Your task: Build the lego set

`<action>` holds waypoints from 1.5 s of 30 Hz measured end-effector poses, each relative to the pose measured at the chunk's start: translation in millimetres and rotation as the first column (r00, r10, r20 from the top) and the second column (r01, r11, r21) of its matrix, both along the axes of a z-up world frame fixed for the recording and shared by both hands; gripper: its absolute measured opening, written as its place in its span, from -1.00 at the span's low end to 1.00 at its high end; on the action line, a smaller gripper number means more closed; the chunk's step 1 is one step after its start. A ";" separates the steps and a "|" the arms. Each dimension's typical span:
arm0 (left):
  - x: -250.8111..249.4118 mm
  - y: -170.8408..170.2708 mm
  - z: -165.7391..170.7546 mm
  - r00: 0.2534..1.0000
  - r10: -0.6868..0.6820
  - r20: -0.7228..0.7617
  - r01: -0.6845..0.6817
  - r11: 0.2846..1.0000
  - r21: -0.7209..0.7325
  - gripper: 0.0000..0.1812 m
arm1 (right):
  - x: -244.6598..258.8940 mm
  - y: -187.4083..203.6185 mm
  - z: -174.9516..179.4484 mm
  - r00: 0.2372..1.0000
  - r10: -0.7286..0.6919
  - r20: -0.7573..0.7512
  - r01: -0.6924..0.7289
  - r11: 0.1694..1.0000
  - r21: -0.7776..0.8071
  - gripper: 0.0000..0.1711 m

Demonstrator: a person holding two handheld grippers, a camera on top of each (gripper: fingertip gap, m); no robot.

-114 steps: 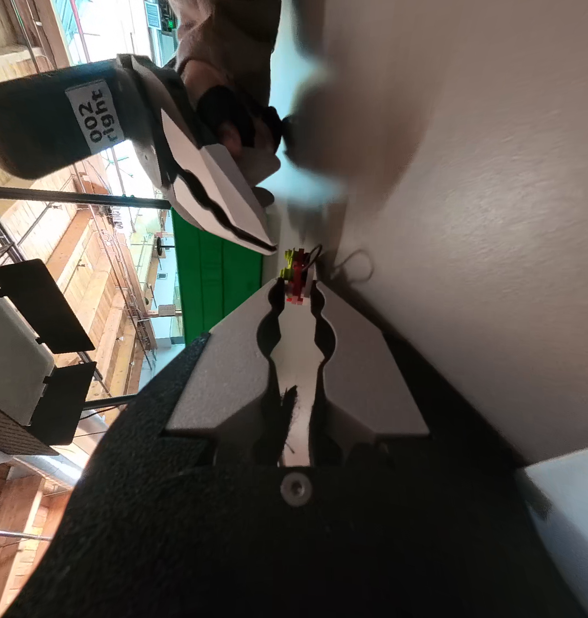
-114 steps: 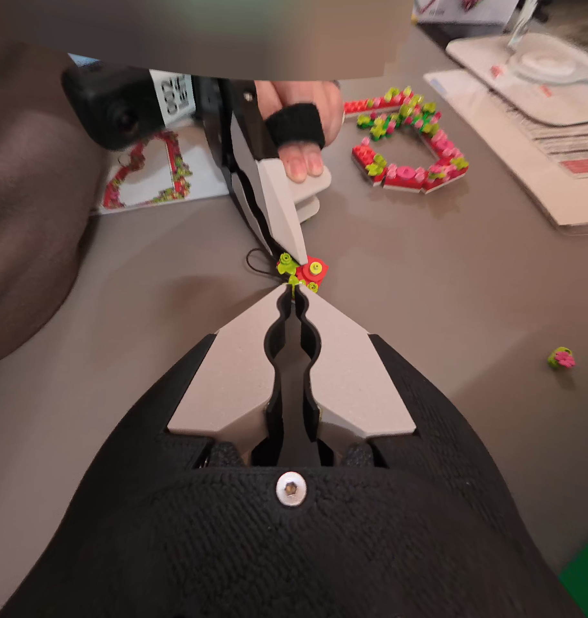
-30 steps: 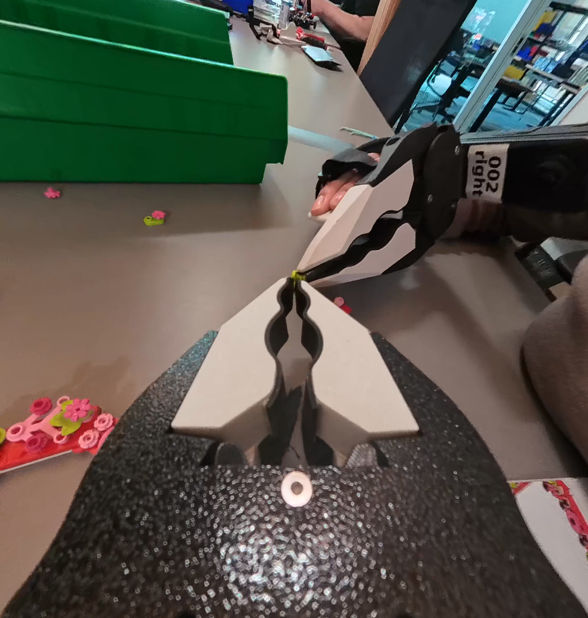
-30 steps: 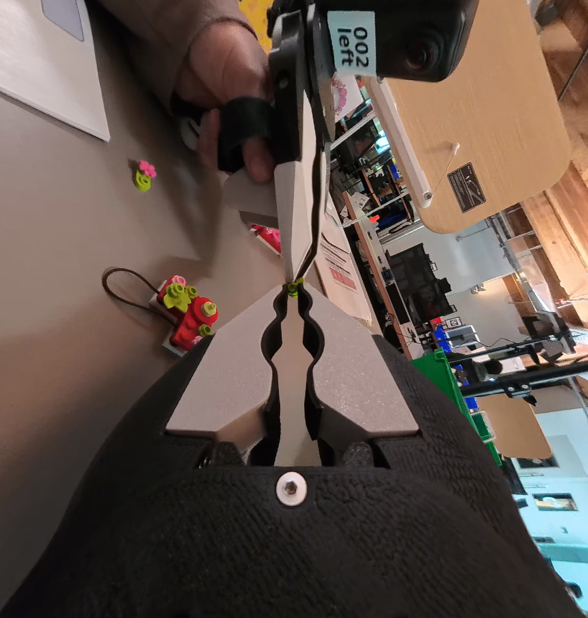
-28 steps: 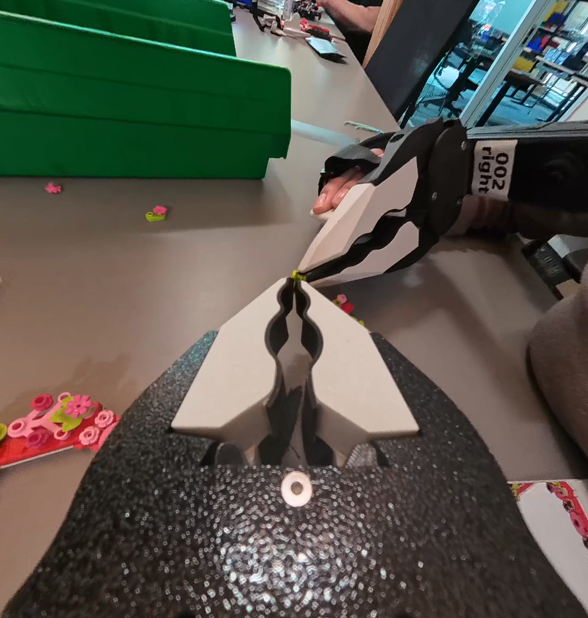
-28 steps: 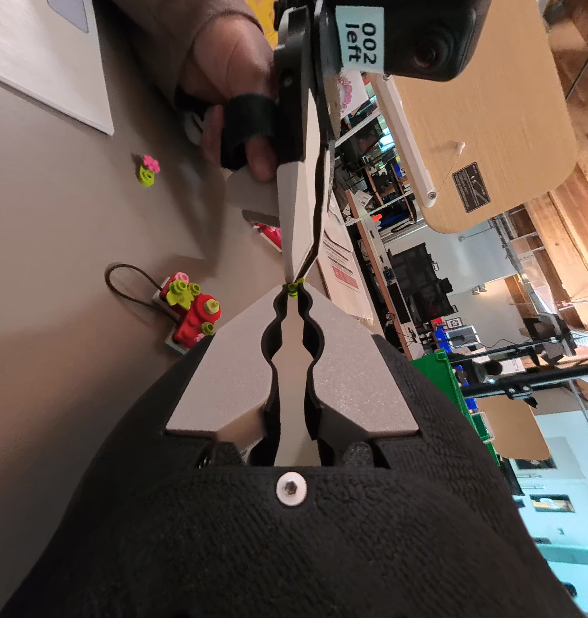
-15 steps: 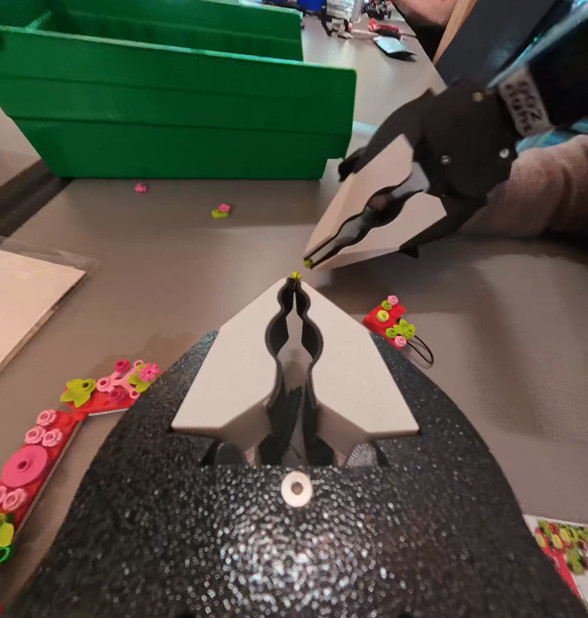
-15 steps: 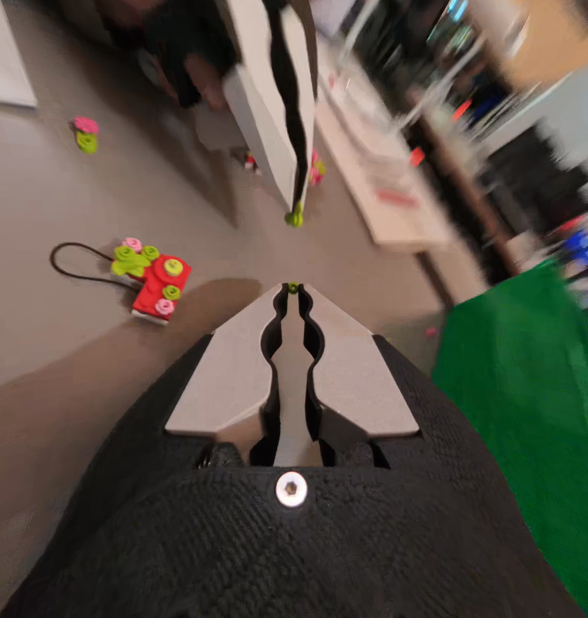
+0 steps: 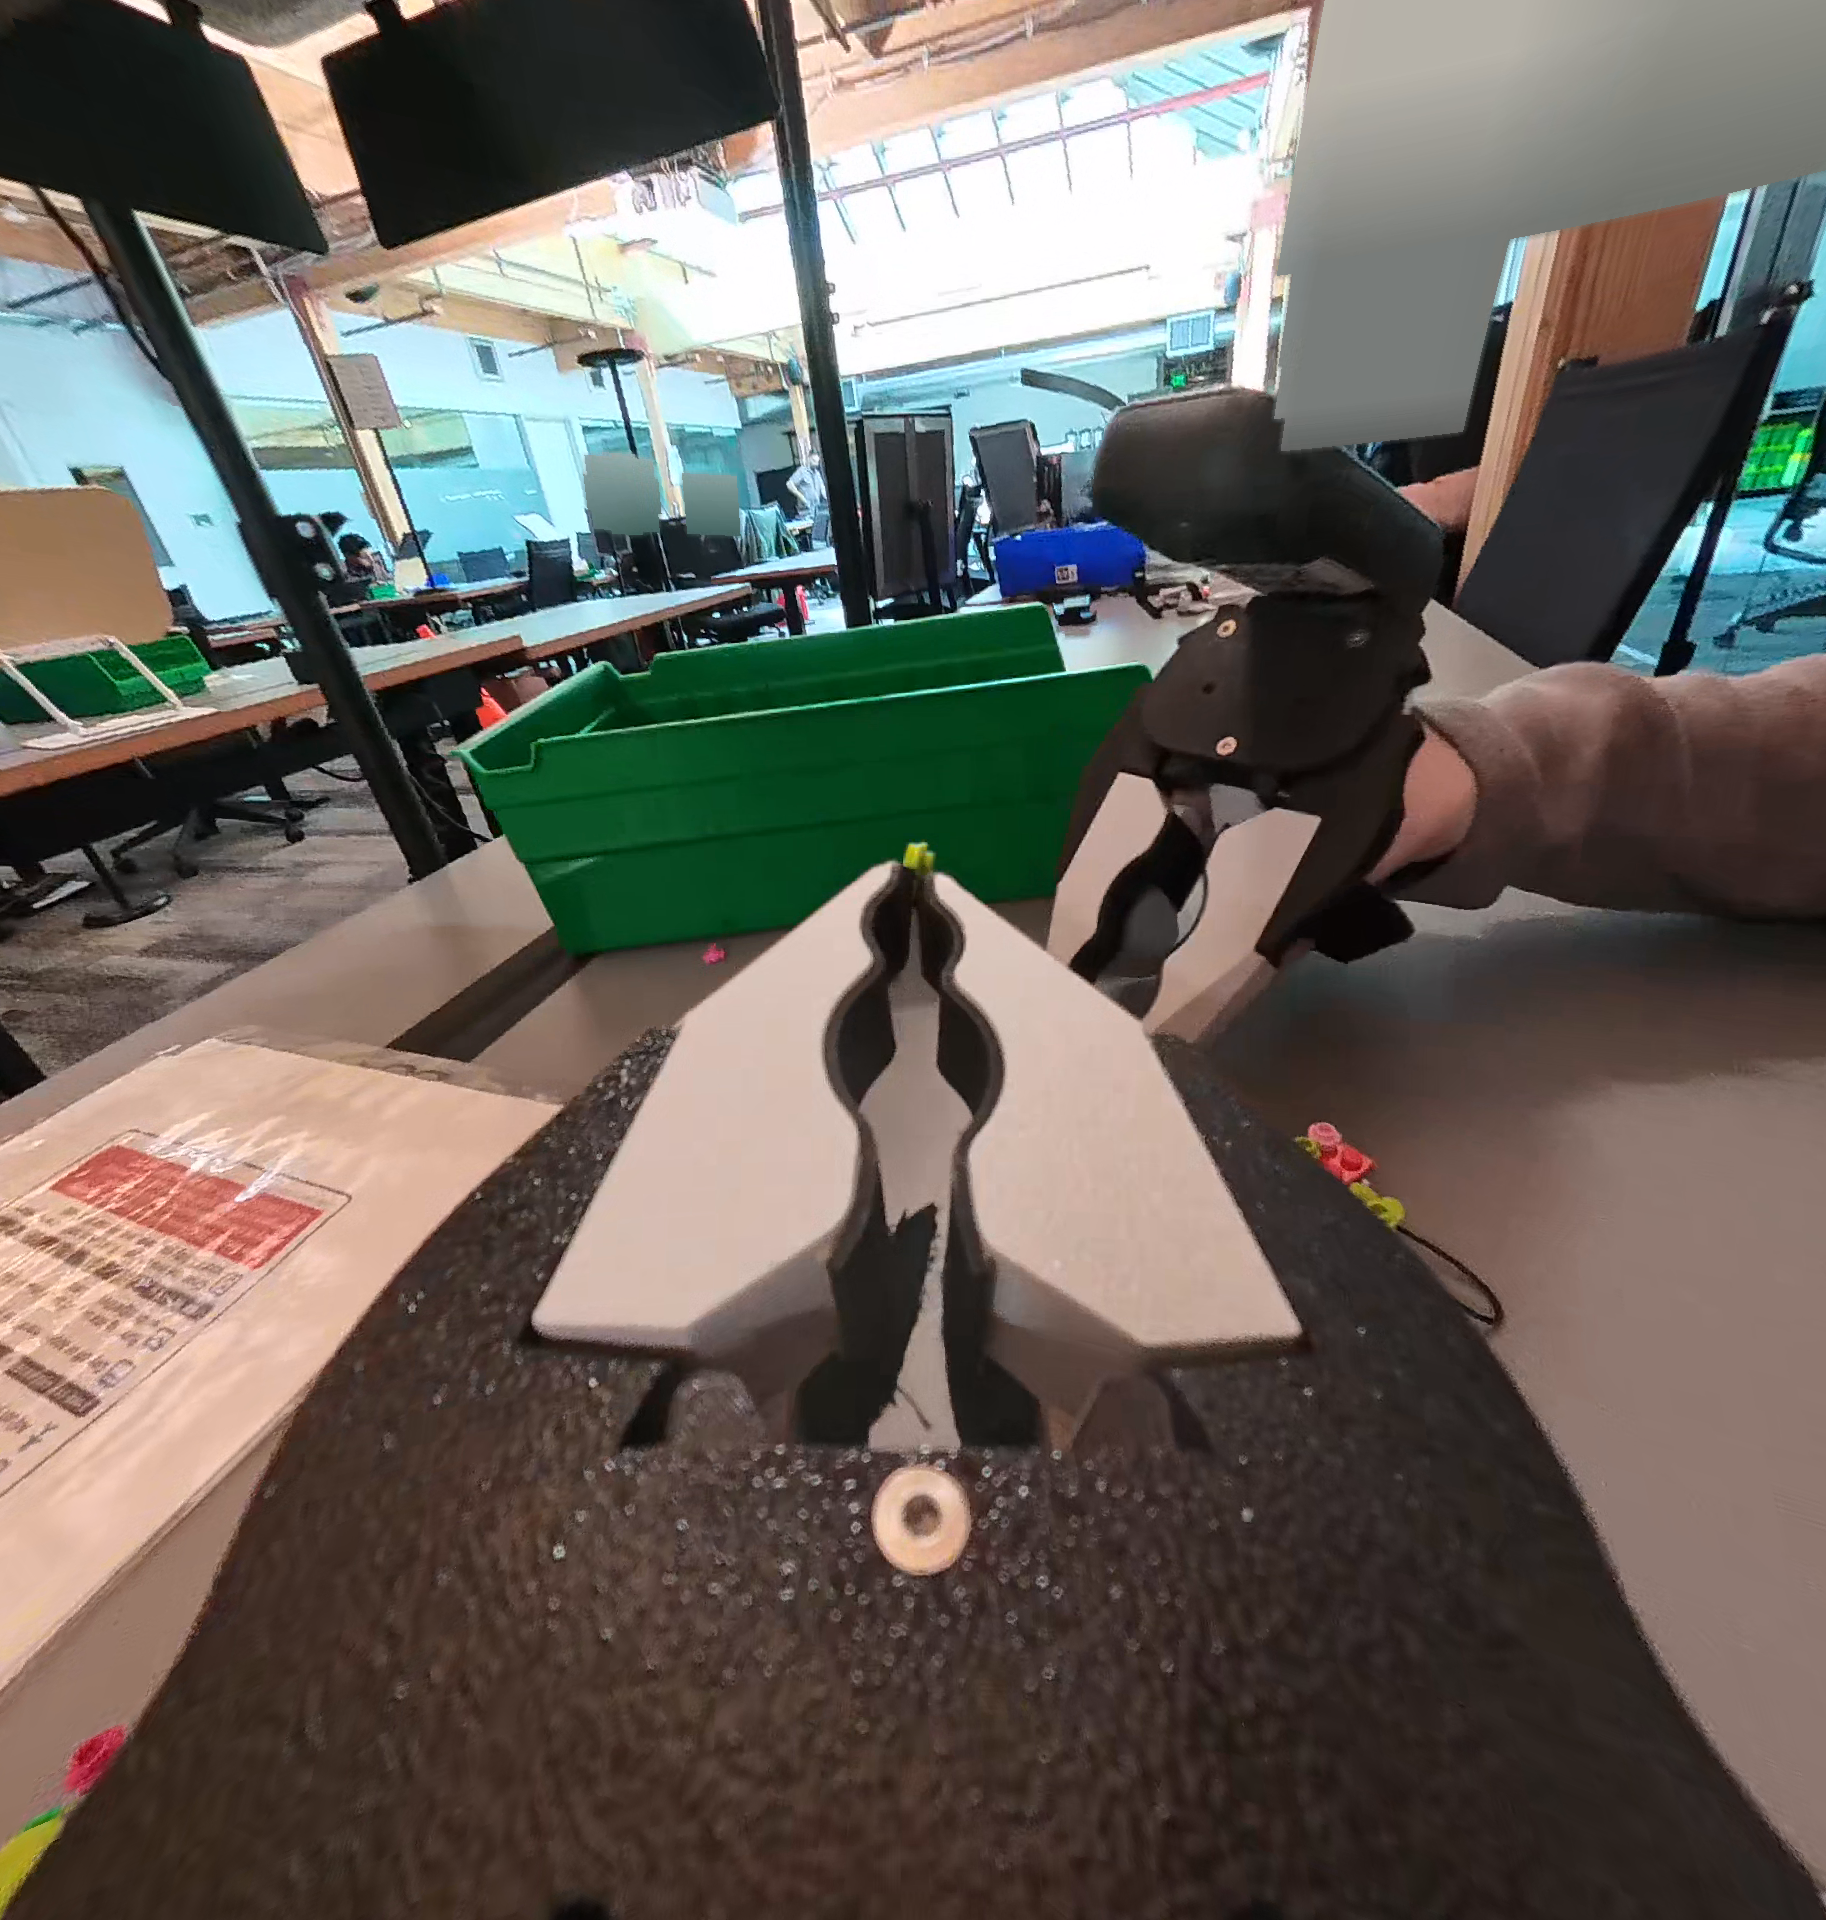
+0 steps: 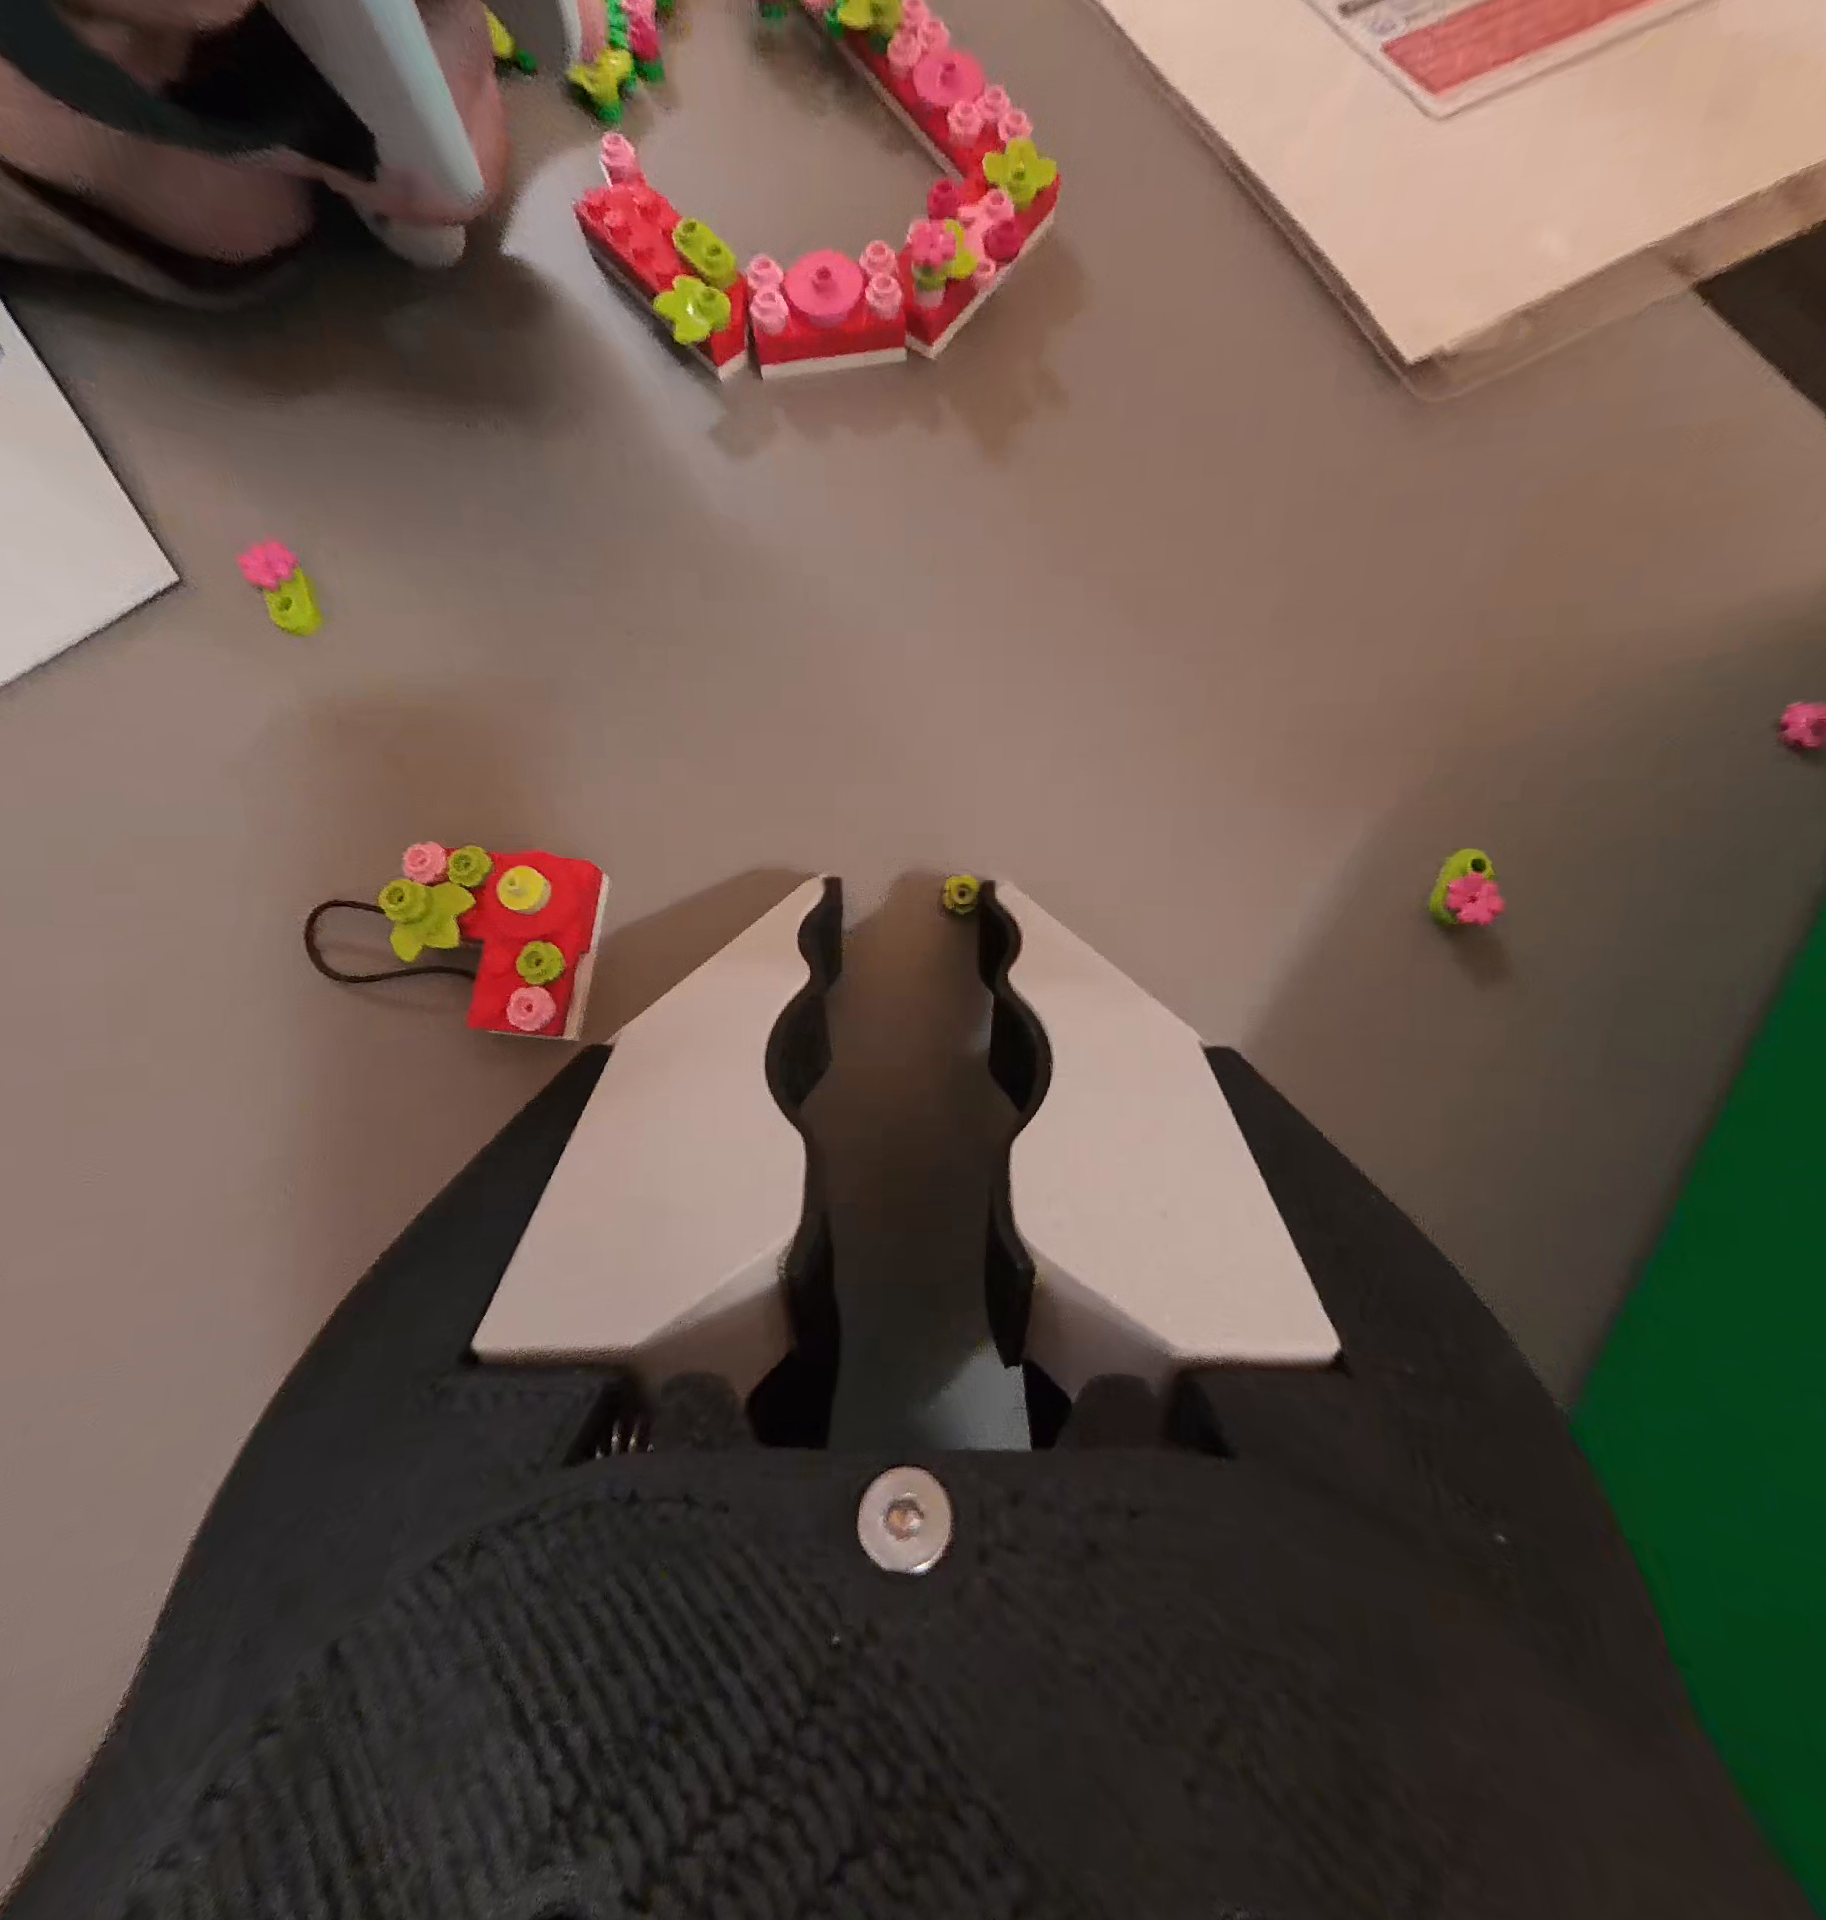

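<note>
My left gripper (image 9: 914, 883) is shut on a tiny lime green piece (image 9: 919, 858) and held up above the table. My right gripper (image 10: 909, 891) is open and points down at the table. It also shows in the left wrist view (image 9: 1163, 997), ahead and to the right. A small lime stud (image 10: 960, 894) sits at its right fingertip; I cannot tell whether it rests on the table or sticks to the pad. A small red block with lime and pink flowers and a black cord (image 10: 519, 940) lies just left of the right gripper. A red frame with pink flowers (image 10: 826, 301) lies farther ahead.
A green bin (image 9: 784, 790) stands at the back of the table and shows at the right edge of the right wrist view (image 10: 1771, 1351). A bagged instruction sheet (image 9: 161, 1247) lies left. Loose leaf-and-flower pieces (image 10: 283, 592) (image 10: 1468, 891) and a pink flower (image 10: 1810, 724) are scattered. The grippers' ends are close to 12 cm from one another.
The two grippers, tip to tip a second ago, have pulled apart. My right gripper has turned down to the table and opened. My left gripper has tilted up, still holding a lime piece.
</note>
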State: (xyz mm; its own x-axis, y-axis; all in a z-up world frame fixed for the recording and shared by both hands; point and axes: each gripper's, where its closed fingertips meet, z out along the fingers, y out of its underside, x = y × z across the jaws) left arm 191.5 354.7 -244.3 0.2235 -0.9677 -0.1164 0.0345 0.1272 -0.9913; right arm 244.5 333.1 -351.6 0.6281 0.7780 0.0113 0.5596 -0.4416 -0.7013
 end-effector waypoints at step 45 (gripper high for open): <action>-0.3 -6.8 3.3 1.000 -0.011 0.029 0.008 0.993 0.116 -1.00 | 82.1 163.9 9.8 0.776 -0.628 0.057 0.612 0.772 0.172 -0.84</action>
